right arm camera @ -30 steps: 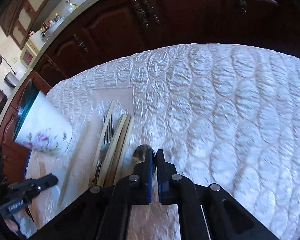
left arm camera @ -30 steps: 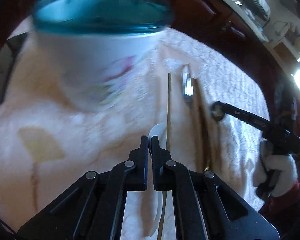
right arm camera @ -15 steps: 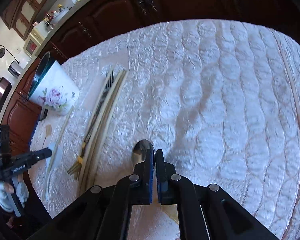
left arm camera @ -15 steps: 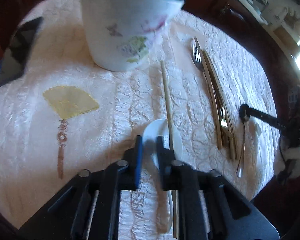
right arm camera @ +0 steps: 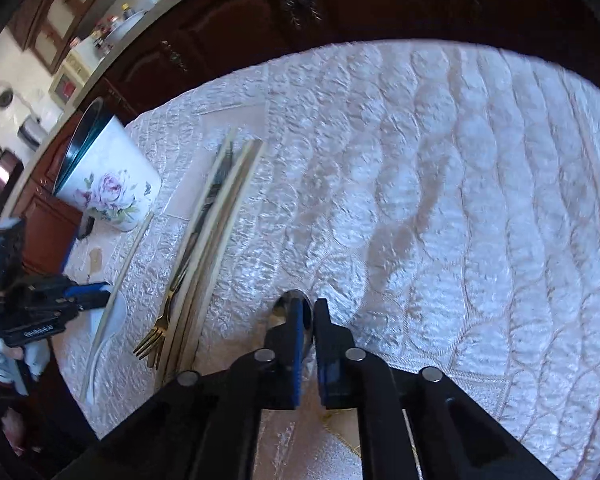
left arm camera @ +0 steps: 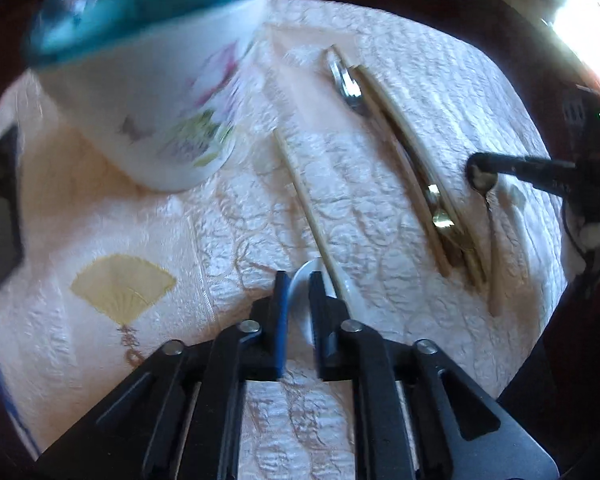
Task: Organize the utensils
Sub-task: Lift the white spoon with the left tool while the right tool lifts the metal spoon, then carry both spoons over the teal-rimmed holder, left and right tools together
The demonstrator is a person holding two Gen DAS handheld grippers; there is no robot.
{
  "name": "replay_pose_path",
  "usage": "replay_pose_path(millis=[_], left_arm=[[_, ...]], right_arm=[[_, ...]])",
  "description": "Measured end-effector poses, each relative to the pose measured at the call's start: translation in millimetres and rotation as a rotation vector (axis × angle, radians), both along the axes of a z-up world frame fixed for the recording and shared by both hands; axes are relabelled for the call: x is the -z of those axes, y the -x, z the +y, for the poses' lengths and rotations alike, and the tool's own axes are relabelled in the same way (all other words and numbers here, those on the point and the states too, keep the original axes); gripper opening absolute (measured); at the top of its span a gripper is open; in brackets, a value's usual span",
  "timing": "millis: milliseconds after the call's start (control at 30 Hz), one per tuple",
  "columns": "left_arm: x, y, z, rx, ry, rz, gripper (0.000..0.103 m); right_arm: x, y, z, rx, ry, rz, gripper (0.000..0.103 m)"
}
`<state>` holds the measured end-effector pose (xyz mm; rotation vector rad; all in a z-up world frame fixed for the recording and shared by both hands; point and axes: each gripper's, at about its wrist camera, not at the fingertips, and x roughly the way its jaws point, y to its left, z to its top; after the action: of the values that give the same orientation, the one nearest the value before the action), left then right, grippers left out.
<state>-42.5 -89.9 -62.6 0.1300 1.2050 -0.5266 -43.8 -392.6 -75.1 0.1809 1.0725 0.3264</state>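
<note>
Kitchen with dark wood cabinets in the background, and a counter covered in a quilted white cloth. Biggest thing on it is the floral cup with a teal rim, up at about 10 o'clock in the left wrist view. That's presumably where the utensils end up.

At 2 o'clock from the left gripper lies a bundle of chopsticks and forks, with one loose chopstick running from 12 down to its tips. A white ceramic spoon sits right between its jaws, which are closing in; pretty narrow gap, but I can't tell if the pads actually bite yet.

The right gripper is clamped on a small metal spoon, bowl poking out past the tips.

So we're in the pick-up step. Next I'd guess: lift each spoon, swing toward the cup, tip it handle-down over the rim and release.
</note>
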Motion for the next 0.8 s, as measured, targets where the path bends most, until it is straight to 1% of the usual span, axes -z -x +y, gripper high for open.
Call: replay_pose_path(millis=[67, 100, 167, 233, 300, 400, 500, 667, 733, 800], left_arm=[[-15, 6, -4, 0.018, -0.007, -0.049, 0.002], [-24, 9, -6, 0.024, -0.004, -0.078, 0.002], [-37, 13, -6, 0.023, 0.009, -0.111, 0.002], [-49, 17, -5, 0.02, -0.008, -0.16, 0.002], [-58, 19, 0, 0.01, 0.007, -0.178, 0.002], [-75, 18, 9, -0.028, 0.069, -0.189, 0.002], [-97, 19, 21, -0.069, 0.12, -0.237, 0.002], [-142, 15, 42, -0.136, 0.195, -0.344, 0.002], [-158, 10, 50, -0.17, 0.209, -0.39, 0.002], [-173, 1, 61, -0.224, 0.21, -0.444, 0.002]], right_arm=[[-11, 4, 8, -0.012, 0.048, -0.038, 0.003], [-17, 6, 10, -0.011, 0.056, -0.054, 0.002], [-29, 10, 10, -0.006, 0.055, -0.088, 0.002], [-45, 15, 11, 0.005, 0.074, -0.133, 0.002], [-60, 21, 13, 0.004, 0.08, -0.173, 0.002], [-81, 30, 17, 0.003, 0.089, -0.224, 0.002], [-103, 35, 23, 0.0, 0.076, -0.275, 0.002], [-141, 26, 41, -0.016, 0.042, -0.352, 0.002], [-153, 20, 52, -0.022, 0.037, -0.379, 0.002], [-167, 11, 66, -0.026, 0.024, -0.408, 0.002]])
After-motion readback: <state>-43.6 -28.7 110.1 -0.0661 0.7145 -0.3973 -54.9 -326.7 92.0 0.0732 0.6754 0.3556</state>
